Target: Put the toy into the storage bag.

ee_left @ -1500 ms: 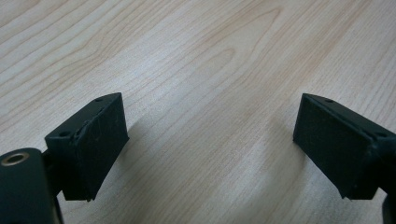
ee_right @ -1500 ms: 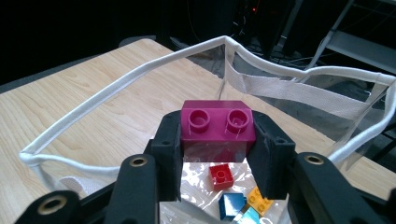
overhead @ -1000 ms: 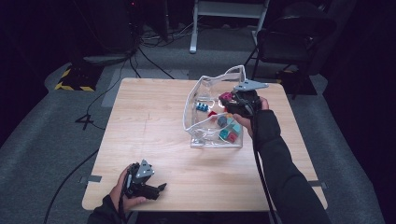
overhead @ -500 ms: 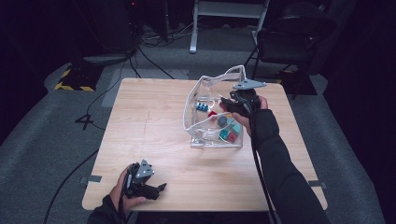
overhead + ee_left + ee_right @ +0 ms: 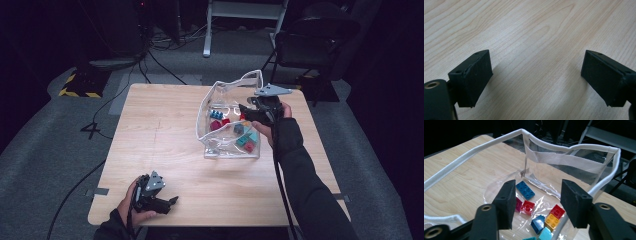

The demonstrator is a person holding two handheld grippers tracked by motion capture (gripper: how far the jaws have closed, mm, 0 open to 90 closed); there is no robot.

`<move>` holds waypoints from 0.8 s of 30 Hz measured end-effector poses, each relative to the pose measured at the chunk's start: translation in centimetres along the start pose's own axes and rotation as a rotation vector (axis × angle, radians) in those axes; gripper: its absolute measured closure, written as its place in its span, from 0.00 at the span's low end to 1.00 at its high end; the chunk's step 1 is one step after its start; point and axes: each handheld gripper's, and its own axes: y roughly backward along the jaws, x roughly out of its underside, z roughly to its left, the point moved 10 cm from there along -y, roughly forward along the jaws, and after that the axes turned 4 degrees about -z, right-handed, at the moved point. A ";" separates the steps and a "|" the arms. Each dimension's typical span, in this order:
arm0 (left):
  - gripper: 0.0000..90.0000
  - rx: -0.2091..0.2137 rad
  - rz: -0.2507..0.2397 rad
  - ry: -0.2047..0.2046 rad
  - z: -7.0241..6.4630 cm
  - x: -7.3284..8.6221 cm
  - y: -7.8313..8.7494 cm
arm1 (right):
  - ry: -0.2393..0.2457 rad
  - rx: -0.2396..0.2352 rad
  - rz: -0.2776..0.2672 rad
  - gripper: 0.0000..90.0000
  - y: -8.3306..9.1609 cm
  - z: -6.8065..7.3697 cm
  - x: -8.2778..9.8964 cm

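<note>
Hidden and cut-off parts around the clear plastic bag (image 5: 227, 145) with white fabric trim

In the right gripper view, near rim of bag cut off by the bottom and left edges; small teal toy brick (image 5: 532, 238) sliced by the bottom edge, light-blue brick (image 5: 545, 234) partly behind the right gripper (image 5: 537, 203); magenta brick (image 5: 518, 204) half covered by one black jaw. In the high view, bricks too small and blurred to count or tell studs. In the left gripper view, left gripper (image 5: 536, 75) body cropped at both lower corners, pale wooden table (image 5: 531, 30) running past every edge.
</note>
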 end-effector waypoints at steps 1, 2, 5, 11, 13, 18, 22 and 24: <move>0.11 0.000 0.000 0.000 0.0 0.0 0.0 | 0.000 0.003 -0.004 0.50 0.1 -0.1 0.0; 0.11 0.000 0.000 0.000 0.0 0.0 0.0 | -0.004 0.006 -0.005 0.47 0.2 -0.1 -0.1; 0.11 0.000 0.000 0.000 0.0 0.0 0.0 | -0.001 0.012 -0.007 0.42 0.5 -0.4 -0.1; 0.11 0.000 0.000 0.000 0.0 0.0 0.0 | 0.009 0.020 0.012 0.31 1.1 -0.9 0.2; 0.11 0.000 0.001 -0.001 0.0 0.0 0.0 | 0.004 0.017 0.011 0.29 1.5 -1.0 0.3; 0.11 0.000 0.001 0.000 0.0 0.0 0.0 | 0.033 0.014 0.022 0.27 2.1 -1.0 0.7; 0.11 0.000 0.001 -0.001 0.0 0.0 0.0 | 0.052 0.016 0.020 0.28 3.0 -1.0 1.0; 0.11 0.000 0.001 -0.001 0.0 0.0 0.0 | 0.058 0.013 0.019 0.28 3.4 -1.0 1.2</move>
